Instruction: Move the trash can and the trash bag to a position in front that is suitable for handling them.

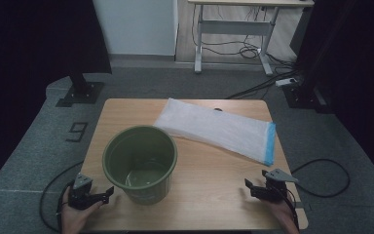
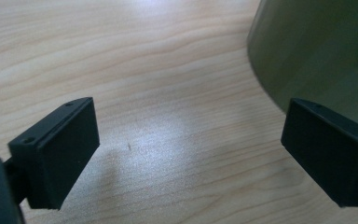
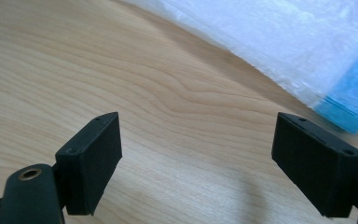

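A green plastic bucket (image 1: 140,163) stands upright on the wooden table (image 1: 214,180), left of centre, with nothing visible inside. Behind it lies a flat stack of white plastic bags with a blue end (image 1: 219,129). My left gripper (image 1: 108,193) rests at the table's near left corner, just left of the bucket, open with nothing between its fingers. In the left gripper view the bucket wall (image 2: 317,51) rises beyond the right jaw. My right gripper (image 1: 254,184) sits at the near right, open and empty. The right gripper view shows the bag stack (image 3: 279,37) ahead at the upper right.
Beyond the table is grey carpet with a desk frame (image 1: 233,29) and loose cables (image 1: 253,51) at the back. A black stand base (image 1: 80,92) sits at the far left, another at the far right. A cable (image 1: 326,175) loops on the floor at the right.
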Demonstrator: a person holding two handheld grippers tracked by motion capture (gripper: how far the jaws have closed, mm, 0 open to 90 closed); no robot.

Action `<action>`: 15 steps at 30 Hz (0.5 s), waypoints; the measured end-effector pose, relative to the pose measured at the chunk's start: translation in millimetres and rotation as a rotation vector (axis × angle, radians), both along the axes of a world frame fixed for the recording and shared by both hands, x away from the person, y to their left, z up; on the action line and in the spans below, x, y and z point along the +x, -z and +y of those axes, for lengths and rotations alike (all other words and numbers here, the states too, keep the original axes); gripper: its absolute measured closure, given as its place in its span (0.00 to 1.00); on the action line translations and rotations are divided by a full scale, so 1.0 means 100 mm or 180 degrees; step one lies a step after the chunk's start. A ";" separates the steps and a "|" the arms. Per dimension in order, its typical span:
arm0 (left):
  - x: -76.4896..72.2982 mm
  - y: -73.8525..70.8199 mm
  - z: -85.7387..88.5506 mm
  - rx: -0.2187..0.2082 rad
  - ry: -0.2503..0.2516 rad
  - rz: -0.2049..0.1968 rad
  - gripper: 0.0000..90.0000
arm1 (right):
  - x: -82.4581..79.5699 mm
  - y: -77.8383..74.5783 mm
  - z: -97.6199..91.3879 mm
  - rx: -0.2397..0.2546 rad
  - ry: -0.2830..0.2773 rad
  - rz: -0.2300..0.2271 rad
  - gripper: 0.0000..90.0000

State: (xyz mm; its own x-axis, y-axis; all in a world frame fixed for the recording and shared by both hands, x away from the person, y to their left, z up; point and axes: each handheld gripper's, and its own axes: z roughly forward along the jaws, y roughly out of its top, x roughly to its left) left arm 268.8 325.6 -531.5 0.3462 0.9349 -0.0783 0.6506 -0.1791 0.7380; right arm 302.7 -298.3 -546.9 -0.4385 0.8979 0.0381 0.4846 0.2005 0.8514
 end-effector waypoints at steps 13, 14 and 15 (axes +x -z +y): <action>-0.21 -0.09 -0.09 0.0051 0.0244 -0.0166 0.03 | 0.07 0.00 0.00 0.0135 0.0041 0.0049 0.17; -0.26 -0.11 -0.13 0.0111 0.0284 -0.0178 0.03 | 0.09 -0.01 0.02 0.0139 0.0011 0.0045 0.17; -0.29 -0.11 -0.15 0.0136 0.0310 -0.0188 0.03 | 0.10 -0.01 0.02 0.0136 -0.0002 0.0044 0.17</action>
State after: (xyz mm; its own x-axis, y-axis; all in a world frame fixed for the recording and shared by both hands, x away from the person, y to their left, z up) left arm 239.5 310.6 -520.2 0.4384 0.8987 -0.0159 0.5843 -0.2714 0.7648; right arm 313.0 -295.8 -545.7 -0.4381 0.8951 0.0825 0.4964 0.1644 0.8524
